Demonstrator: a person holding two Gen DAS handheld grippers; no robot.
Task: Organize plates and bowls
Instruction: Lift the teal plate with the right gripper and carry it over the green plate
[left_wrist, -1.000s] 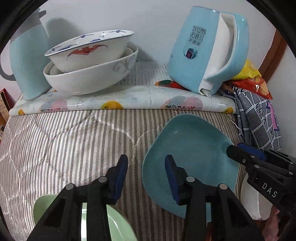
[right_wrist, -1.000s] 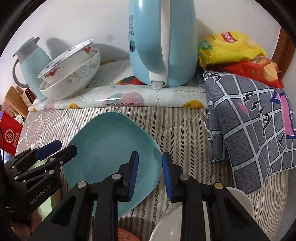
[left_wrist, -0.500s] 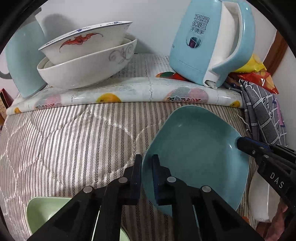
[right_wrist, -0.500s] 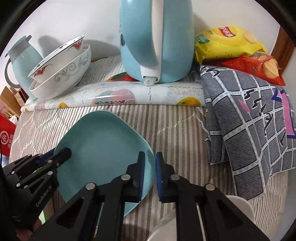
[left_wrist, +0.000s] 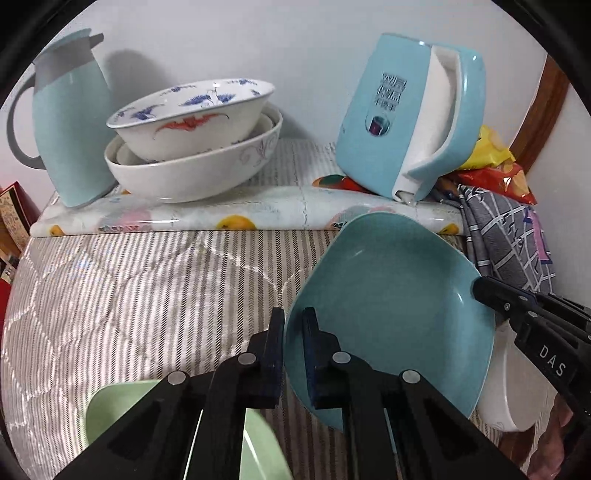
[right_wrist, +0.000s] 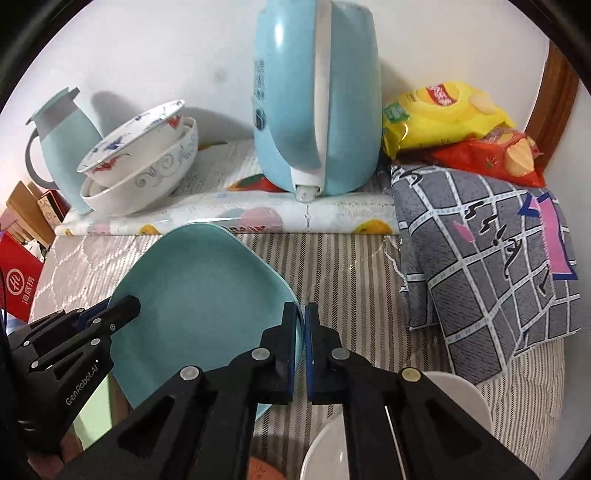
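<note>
Both tongs, left tongs (left_wrist: 293, 354) and right tongs (right_wrist: 300, 347), are clamped on opposite rims of the teal plate (left_wrist: 391, 295), tilted above the striped quilted bed (left_wrist: 147, 288); stacked bowls (left_wrist: 192, 136) stand beyond against the white wall (left_wrist: 295, 37).

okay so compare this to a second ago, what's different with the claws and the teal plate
Both claws closed on the teal plate: the left claw pinches its left edge, the right claw its right edge. They were open beside it before. The plate now looks tilted up off the striped cloth. The stacked bowls, kettle and green plate stayed put.
</note>
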